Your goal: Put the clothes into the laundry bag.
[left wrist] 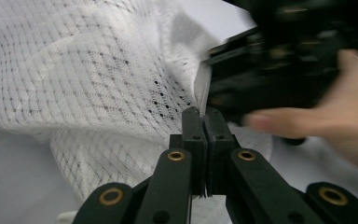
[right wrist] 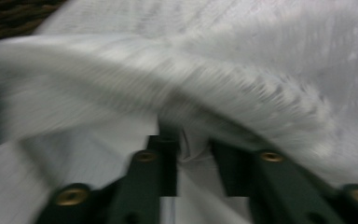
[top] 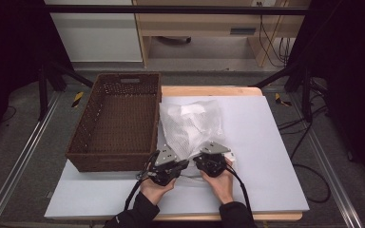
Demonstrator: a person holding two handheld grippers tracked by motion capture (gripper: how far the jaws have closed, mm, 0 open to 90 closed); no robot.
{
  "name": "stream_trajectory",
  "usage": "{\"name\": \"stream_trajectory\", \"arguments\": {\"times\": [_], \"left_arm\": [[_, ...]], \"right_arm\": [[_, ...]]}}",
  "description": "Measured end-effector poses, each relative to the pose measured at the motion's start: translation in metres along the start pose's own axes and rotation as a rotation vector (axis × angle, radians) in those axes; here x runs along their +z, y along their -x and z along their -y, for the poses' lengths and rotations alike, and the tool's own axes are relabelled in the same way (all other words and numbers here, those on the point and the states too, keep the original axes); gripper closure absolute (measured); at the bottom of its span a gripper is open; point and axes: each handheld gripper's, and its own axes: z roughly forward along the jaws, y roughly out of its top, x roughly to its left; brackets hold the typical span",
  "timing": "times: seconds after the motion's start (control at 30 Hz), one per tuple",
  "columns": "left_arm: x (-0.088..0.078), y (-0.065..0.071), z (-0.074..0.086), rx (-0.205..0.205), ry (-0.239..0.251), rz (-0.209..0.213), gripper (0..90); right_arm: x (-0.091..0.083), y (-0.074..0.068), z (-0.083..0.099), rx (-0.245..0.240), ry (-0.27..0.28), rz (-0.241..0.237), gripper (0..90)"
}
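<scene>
**Both grippers at the near edge of the mesh cloth**

The thin white mesh cloth (top: 190,126) lies crumpled on the pale grey table sheet (top: 266,156), just right of the dark brown woven wicker basket (top: 116,123), its left side against the basket wall. Fabric is open-weave, a fine grid with small holes, soft folds, a denser hemmed edge.

My left gripper (left wrist: 204,122): black jaws pressed together, clamped on that hemmed edge; a thin strip of the white mesh cloth (left wrist: 98,79) runs up from between the pads. In the high view the left gripper (top: 183,165) sits at the cloth's near edge, grey three-cornered plate on top.

My right gripper (right wrist: 193,147): jaws a little apart, a small fold of the white mesh cloth (right wrist: 242,88) lying in the gap. Picture is smeared; I cannot tell whether the pads press on it. From above, the right gripper (top: 203,160) sits close beside the left, at the same near edge.

Hard to make out: the cloth's weave in the right gripper view, blurred to streaks. In the left gripper view the right gripper (left wrist: 289,70) and my right hand (left wrist: 335,112) are blurred and cut off at the frame's edge. Basket's far rim has a handle slot.
</scene>
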Motion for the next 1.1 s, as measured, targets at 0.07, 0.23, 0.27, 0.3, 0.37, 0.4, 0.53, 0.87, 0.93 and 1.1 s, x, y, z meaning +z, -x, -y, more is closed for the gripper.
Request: {"name": "stream_trajectory", "arguments": {"times": [0.07, 0.23, 0.27, 0.3, 0.37, 0.4, 0.53, 0.87, 0.93, 1.1], "left_arm": [[-0.001, 0.001, 0.000, -0.001, 0.002, 0.007, 88.8], [-0.002, 0.003, 0.000, 0.006, 0.002, 0.013, 88.9], [-0.002, 0.003, 0.001, 0.006, -0.001, 0.015, 88.9], [-0.001, 0.003, 0.001, 0.007, -0.008, 0.014, 88.9], [0.001, 0.001, 0.003, 0.003, -0.016, 0.013, 88.8], [0.002, 0.000, 0.003, -0.002, -0.019, 0.014, 88.7], [0.007, -0.004, 0.006, -0.007, -0.047, 0.002, 88.5], [0.008, -0.003, 0.006, 0.050, -0.128, -0.056, 75.4], [0.001, -0.005, 0.007, 0.049, -0.127, -0.064, 71.3], [-0.018, -0.006, 0.021, 0.048, -0.119, -0.086, 61.7]], "right_arm": [[0.014, 0.004, -0.004, 0.044, 0.006, 0.022, 86.3], [0.023, 0.017, -0.014, 0.074, 0.049, 0.162, 87.8], [0.024, 0.020, -0.014, 0.080, 0.042, 0.177, 87.7], [0.026, 0.022, -0.013, 0.084, 0.033, 0.177, 87.4], [0.022, 0.023, -0.013, 0.093, 0.013, 0.143, 84.1], [0.016, 0.022, -0.013, 0.090, 0.004, 0.121, 80.9], [-0.020, 0.016, -0.006, 0.068, 0.001, 0.019, 66.4], [-0.108, 0.041, -0.001, 0.099, 0.093, -0.052, 59.8], [-0.111, 0.046, -0.001, 0.109, 0.103, -0.019, 59.6], [-0.088, 0.056, 0.014, 0.080, 0.005, 0.089, 57.8]]}}
